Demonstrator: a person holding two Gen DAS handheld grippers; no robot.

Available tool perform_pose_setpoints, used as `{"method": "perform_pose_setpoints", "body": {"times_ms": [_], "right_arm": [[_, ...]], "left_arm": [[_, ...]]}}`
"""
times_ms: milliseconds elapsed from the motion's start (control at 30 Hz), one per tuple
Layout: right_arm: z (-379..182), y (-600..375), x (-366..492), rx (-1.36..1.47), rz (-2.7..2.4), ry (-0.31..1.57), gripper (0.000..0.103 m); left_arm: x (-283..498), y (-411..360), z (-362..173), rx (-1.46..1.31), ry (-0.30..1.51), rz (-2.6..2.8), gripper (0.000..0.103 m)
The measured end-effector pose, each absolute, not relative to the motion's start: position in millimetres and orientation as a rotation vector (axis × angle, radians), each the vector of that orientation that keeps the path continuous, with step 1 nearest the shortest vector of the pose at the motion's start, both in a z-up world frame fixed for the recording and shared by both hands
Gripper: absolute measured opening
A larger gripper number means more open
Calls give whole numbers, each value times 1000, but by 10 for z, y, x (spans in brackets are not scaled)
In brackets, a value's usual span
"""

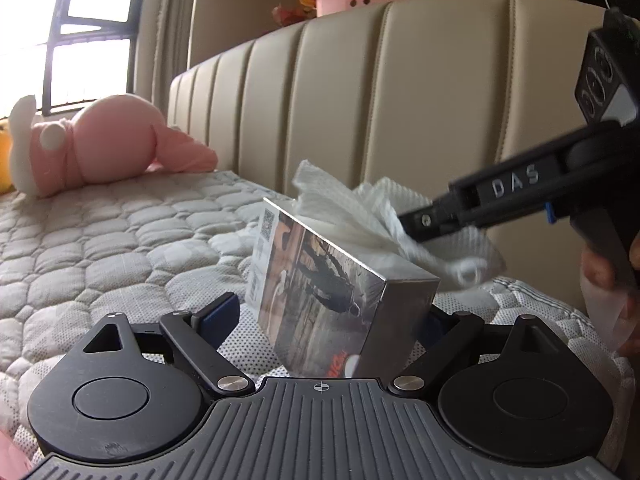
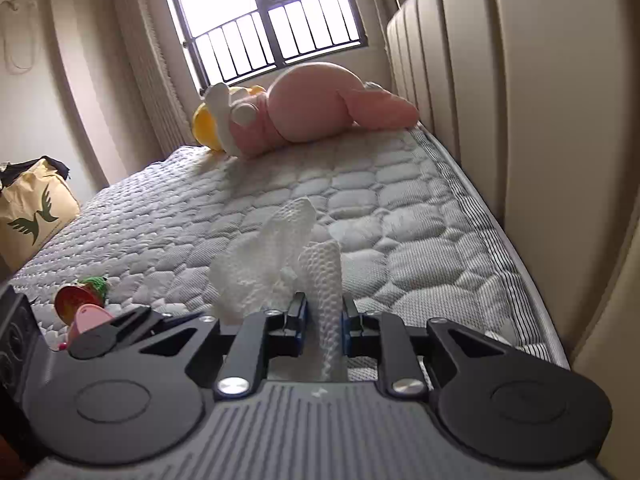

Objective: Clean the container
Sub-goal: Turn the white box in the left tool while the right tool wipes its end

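I am in the wiping step. My left gripper (image 1: 332, 312) has its fingers pinching the box (image 1: 340, 280), the container I am meant to clean, one finger on each side face; the box sits tilted above the quilted mattress (image 1: 120, 248), just in front of the padded headboard (image 1: 380, 92). I cannot tell whether its lower edge touches the bed or hangs clear, as the gripper body hides that part.

My right gripper (image 2: 322, 316) has its fingers pressed onto a crumpled white paper towel (image 2: 280, 248), which stands up between them. In the left wrist view that towel (image 1: 384, 216) lies against the top face of the box, at the far end, with the right gripper (image 1: 424, 224) coming in from the right, and a hand (image 1: 608, 272) shows at the frame edge behind it.

I judge the top face is being wiped and the printed side face is not yet touched. The next move, as I see it, calls for a steady drag of the towel along the top towards the near corner, keeping light downward pressure so the box does not twist in my left fingers, then a turn of the left wrist to offer another face. The pink plush toy (image 1: 112, 148) lies well apart and will not interfere
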State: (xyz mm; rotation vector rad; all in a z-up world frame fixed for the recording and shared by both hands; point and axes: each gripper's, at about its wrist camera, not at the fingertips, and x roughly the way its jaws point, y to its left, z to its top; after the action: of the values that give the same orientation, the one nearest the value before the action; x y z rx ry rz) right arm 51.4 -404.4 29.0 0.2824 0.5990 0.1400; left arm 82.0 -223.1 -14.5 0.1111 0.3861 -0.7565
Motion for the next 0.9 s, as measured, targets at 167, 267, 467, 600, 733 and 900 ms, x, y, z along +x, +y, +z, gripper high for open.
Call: {"method": "perform_pose_setpoints", "body": {"times_ms": [167, 267, 467, 600, 733, 900], "right_arm": [[365, -4072, 470, 290, 140, 571, 20], [643, -4026, 456, 279, 179, 480, 20], [922, -3703, 736, 270, 340, 456, 19], [674, -3453, 941, 201, 360, 562, 19], [529, -3541, 857, 171, 285, 600, 18], [409, -3848, 641, 184, 192, 631, 20]], "left_arm": [[790, -2247, -150, 130, 359, -780, 93], [690, -2327, -152, 194, 327, -794, 93], [683, -2382, -170, 224, 336, -792, 94], [678, -2369, -174, 216, 349, -795, 94], [695, -2330, -172, 188, 357, -788, 95], [722, -2293, -165, 161, 370, -776, 96]]}}
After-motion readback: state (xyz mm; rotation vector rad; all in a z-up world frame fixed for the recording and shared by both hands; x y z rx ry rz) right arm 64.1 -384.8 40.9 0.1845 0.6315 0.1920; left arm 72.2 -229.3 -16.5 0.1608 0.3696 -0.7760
